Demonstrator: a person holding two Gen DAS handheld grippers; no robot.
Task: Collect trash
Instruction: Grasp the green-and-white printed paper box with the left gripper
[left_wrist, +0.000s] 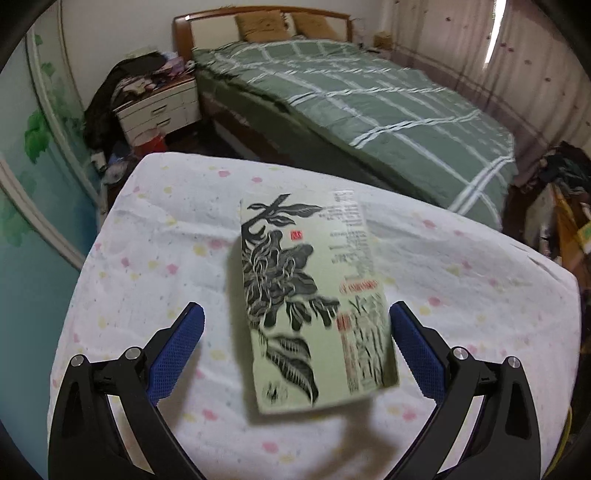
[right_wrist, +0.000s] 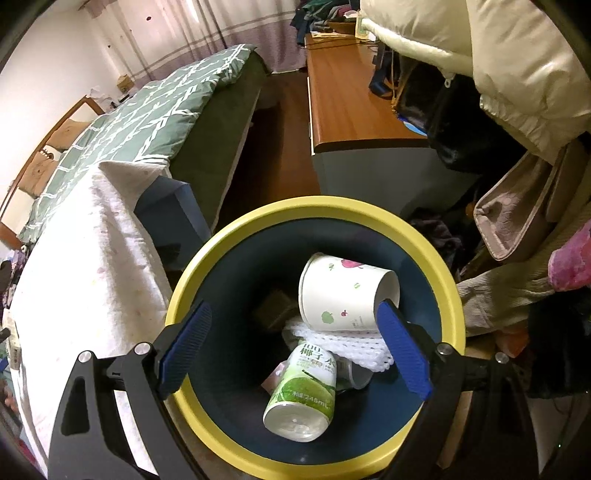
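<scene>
A bed (left_wrist: 369, 110) under a green checked quilt (left_wrist: 388, 122) fills the room's far side — two tan pillows (left_wrist: 258, 24) at its headboard. A cluttered white nightstand (left_wrist: 159, 107) stands beside it — a wooden desk (right_wrist: 347, 103) opposite.

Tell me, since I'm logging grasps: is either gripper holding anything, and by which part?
Nothing is held. The left gripper straddles the box with open jaws; the right gripper hangs open over the bin.

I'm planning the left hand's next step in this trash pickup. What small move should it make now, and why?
Probably ease the left gripper down and close it on the box. The box lies flat on the white cloth between the open jaws, and neither pad touches it yet. The right gripper is open and empty over the bin, where a can and cup already lie.
</scene>
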